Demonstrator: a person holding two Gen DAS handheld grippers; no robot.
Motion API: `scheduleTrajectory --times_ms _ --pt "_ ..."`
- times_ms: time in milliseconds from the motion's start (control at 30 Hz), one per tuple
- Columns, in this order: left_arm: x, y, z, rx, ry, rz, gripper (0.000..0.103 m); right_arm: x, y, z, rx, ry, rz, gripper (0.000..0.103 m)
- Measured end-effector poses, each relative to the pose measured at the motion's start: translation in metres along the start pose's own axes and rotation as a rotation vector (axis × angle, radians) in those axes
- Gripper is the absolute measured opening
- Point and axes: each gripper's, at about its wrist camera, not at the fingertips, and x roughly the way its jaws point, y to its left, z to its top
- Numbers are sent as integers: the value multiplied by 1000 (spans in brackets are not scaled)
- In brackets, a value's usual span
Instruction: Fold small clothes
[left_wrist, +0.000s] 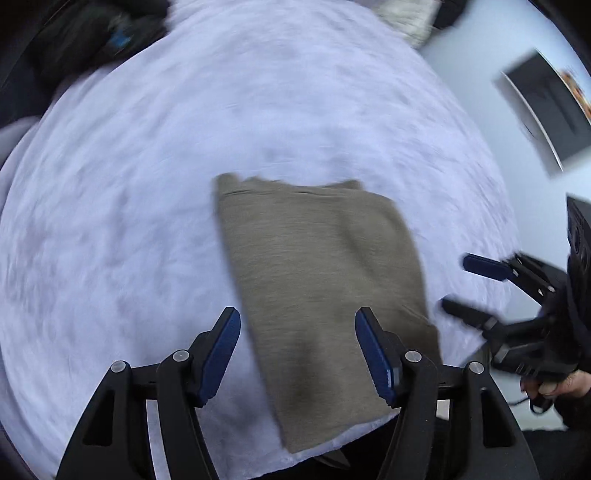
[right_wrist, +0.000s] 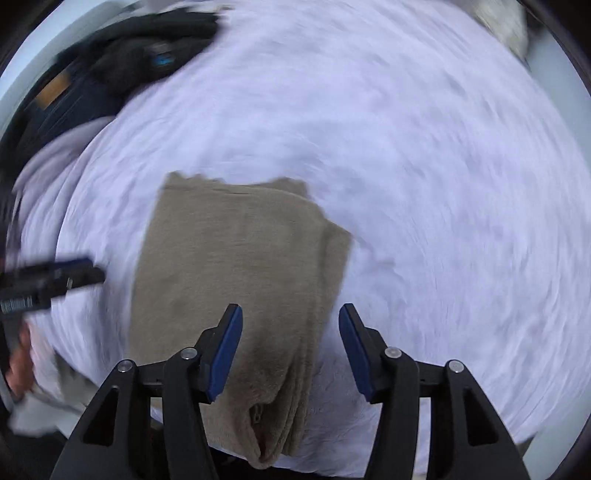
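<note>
Taupe folded garment lies flat on the white fleecy cover, a long rectangle whose long axis runs from the bottom centre of the left wrist frame up toward its middle, leaning a little to the left as it rises. Its near short end hangs at, or just over, the cover's front edge.

In that view the left gripper stands wide open with nothing in it. Its jaws straddle the cloth's left long edge near the lower end: one blue pad sits over bare cover, the other over fabric. Whether they touch the cloth I cannot tell.

In the right wrist view the garment fills the centre-left of the frame, and its stacked, rolled right edge runs down between the jaws of the right gripper. This one is also fully spread and empty, poised over the near right corner. Each tool shows in the other's picture: the right gripper at the right edge, the left gripper at the left edge, both just beside the cloth.

Both are about equally near, one on each long side, so the next fold likely takes the near end away toward the far end.

Dark clothes are heaped at the upper left, a pale knit item lies at the top, and a dark framed panel leans by the light wall at the right. Motion blur softens everything.
</note>
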Motion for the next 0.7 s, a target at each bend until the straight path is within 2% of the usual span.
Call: scheduleTrajectory --times_ms 67,167,233,300,400,467,567,700 --pt "17 -29 -2 96 28 -32 66 4 33 -13 -180 13 -6 70" --pt "42 -49 -24 145 95 -53 66 28 64 -33 -288 94 -2 70" --pt "71 -52 -38 141 155 -29 66 43 65 -51 -318 144 -15 70" --pt "87 -51 -48 151 160 3 66 59 63 -68 -331 189 -62 70" --pt "87 -56 -50 155 144 40 66 74 38 -92 -262 289 -73 71" --pt "81 -64 -47 154 135 73 66 75 19 -100 -211 323 -58 71" --pt "64 -83 -45 189 85 99 66 50 -13 -95 -130 255 -22 71" --pt "57 -119 -57 297 57 154 66 16 -68 -56 33 114 55 71"
